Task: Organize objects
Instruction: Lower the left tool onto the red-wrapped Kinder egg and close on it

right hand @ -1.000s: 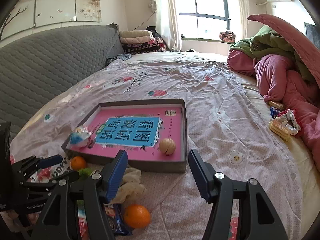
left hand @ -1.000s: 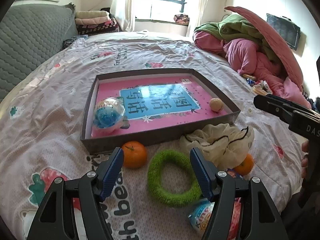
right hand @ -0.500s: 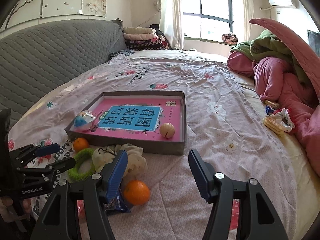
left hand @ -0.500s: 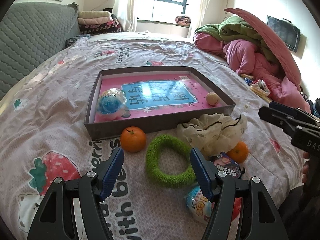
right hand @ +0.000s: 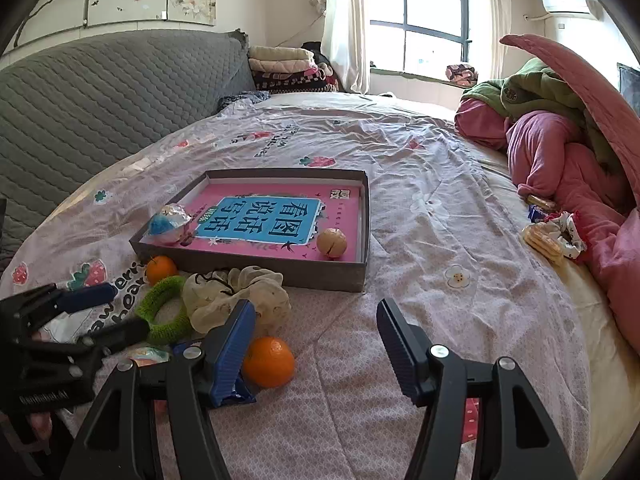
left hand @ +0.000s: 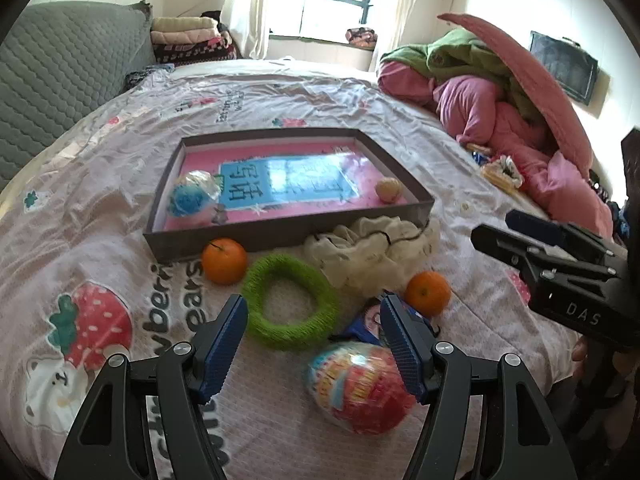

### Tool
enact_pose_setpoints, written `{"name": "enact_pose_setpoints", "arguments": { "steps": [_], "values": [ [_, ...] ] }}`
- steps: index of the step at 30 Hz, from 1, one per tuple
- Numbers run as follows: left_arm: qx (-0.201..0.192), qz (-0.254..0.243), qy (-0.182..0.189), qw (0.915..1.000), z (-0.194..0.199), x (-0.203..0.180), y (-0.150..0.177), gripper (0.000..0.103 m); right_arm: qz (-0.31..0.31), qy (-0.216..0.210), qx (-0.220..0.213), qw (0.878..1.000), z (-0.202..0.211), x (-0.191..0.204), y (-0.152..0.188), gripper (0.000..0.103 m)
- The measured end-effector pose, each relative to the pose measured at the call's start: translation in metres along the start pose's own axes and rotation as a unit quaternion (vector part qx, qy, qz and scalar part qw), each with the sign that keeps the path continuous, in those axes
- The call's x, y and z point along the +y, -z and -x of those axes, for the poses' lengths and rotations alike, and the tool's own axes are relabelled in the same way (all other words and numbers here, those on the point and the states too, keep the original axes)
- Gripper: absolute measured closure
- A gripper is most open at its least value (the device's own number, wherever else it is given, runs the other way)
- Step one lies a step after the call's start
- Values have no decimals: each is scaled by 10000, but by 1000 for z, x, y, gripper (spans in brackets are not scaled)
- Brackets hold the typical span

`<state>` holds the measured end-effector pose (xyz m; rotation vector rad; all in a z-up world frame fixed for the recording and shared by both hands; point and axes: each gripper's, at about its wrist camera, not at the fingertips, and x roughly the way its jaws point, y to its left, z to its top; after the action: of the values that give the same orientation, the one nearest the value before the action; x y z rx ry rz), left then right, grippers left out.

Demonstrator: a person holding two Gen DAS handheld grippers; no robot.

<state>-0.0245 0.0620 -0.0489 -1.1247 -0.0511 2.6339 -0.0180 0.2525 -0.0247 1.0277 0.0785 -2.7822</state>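
A grey box with a pink book inside lies on the bed; it holds a blue-and-white wrapped ball and a tan ball. In front of it lie an orange, a green fuzzy ring, a cream scrunchie, a second orange, a blue packet and a colourful wrapped egg. My left gripper is open above the ring and egg. My right gripper is open; the second orange lies by its left finger.
A pile of pink and green bedding fills the right side. Snack packets lie near it. A grey quilted headboard runs along the left. Folded blankets sit by the window.
Both grippers have pulled back from the box, so more of the near objects show. The wrapped egg and blue packet have come into the left wrist view. Both stay open.
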Motion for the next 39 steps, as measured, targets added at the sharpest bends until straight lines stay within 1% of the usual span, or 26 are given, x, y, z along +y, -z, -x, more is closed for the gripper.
{"name": "enact_pose_setpoints", "arguments": {
  "steps": [7, 14, 21, 23, 25, 29, 32, 39],
  "values": [
    [141, -113, 18, 9998, -4, -13, 8, 33, 9, -12, 92, 10000, -1, -1, 2, 40],
    [306, -257, 2, 9992, -9, -18, 16, 33, 2, -63, 308, 9995, -11, 0, 8, 40],
    [391, -334, 6, 9987, -9, -18, 24, 32, 198, -121, 585, 9980, -24, 11, 14, 40],
    [410, -355, 20, 9985, -8, -17, 26, 28, 261, -113, 635, 9976, -26, 14, 15, 40],
    [424, -368, 25, 9984, -8, -17, 29, 28, 285, -123, 659, 9973, -28, 16, 16, 40],
    [518, -326, 75, 9981, -8, -14, 35, 28, 263, -132, 737, 9968, -32, 16, 18, 40],
    [562, -325, 33, 9979, -9, -12, 39, 28, 191, -179, 795, 9965, -34, 14, 19, 40],
    [624, -88, 51, 9980, -13, 0, 42, 28, 100, -223, 905, 9956, -42, 13, 21, 40]
  ]
}}
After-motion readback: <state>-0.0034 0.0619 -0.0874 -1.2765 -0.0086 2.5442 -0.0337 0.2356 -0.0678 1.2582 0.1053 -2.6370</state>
